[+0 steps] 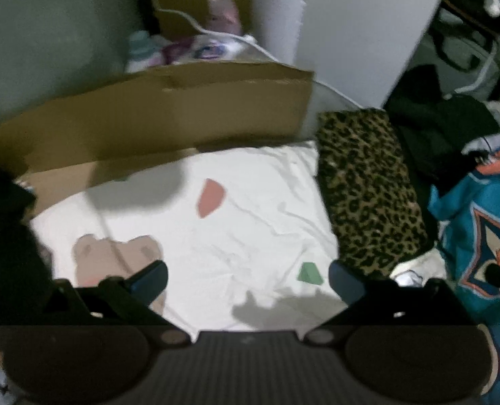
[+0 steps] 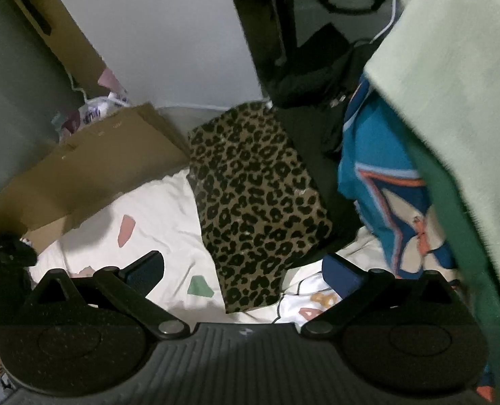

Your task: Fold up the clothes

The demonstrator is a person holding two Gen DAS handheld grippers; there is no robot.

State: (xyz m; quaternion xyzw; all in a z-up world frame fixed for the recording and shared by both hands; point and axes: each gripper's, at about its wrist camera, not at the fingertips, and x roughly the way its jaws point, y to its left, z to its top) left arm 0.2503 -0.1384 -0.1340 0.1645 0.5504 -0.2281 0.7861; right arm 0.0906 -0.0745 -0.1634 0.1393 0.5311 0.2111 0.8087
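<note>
A folded leopard-print garment [image 1: 368, 189] lies on a white sheet [image 1: 236, 222] with coloured shapes; it also shows in the right wrist view [image 2: 256, 202]. A teal jersey [image 1: 479, 236] with an orange and white emblem lies to its right, also in the right wrist view [image 2: 385, 182]. A pale green cloth [image 2: 452, 94] hangs at the right edge. My left gripper [image 1: 248, 283] is open and empty above the sheet. My right gripper [image 2: 243, 273] is open and empty above the leopard garment's near end.
A flattened cardboard box [image 1: 155, 114] lies behind the sheet, with a white wall panel [image 1: 358, 27] beyond. Dark clothes [image 1: 432, 125] pile at the back right. A white garment with numbers [image 2: 314, 300] lies under the right gripper. A black item [image 1: 3, 236] sits at the left.
</note>
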